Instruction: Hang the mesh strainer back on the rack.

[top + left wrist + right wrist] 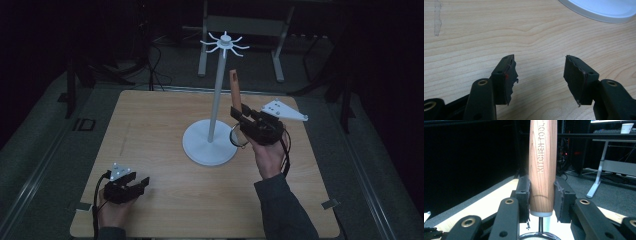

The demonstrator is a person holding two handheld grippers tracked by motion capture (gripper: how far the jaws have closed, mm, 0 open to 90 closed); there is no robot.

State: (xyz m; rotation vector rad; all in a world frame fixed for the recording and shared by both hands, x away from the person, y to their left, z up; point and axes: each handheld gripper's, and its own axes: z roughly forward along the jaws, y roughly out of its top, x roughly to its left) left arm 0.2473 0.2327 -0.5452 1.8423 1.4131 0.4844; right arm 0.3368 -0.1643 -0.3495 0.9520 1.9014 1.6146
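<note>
The right claw (541, 197) clamps the wooden-handled kitchen strainer (542, 167) near the handle's lower end, upright beside the white hook stand (216, 107). Stiff, light and smooth-grained, the handle could twist; gripping mid-handle seems steadier. The left claw (540, 75) rests wide and empty on the pale wooden surface (499, 30)

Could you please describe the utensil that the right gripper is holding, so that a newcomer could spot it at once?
Start at the white stand with hooks on top, in the middle of the wooden table. Just to its right, the right gripper is shut on a strainer, wooden handle pointing up, wire ring hanging below the jaws. Its handle reads KITCHEN TOOL, and it is the one wooden utensil here.
</note>
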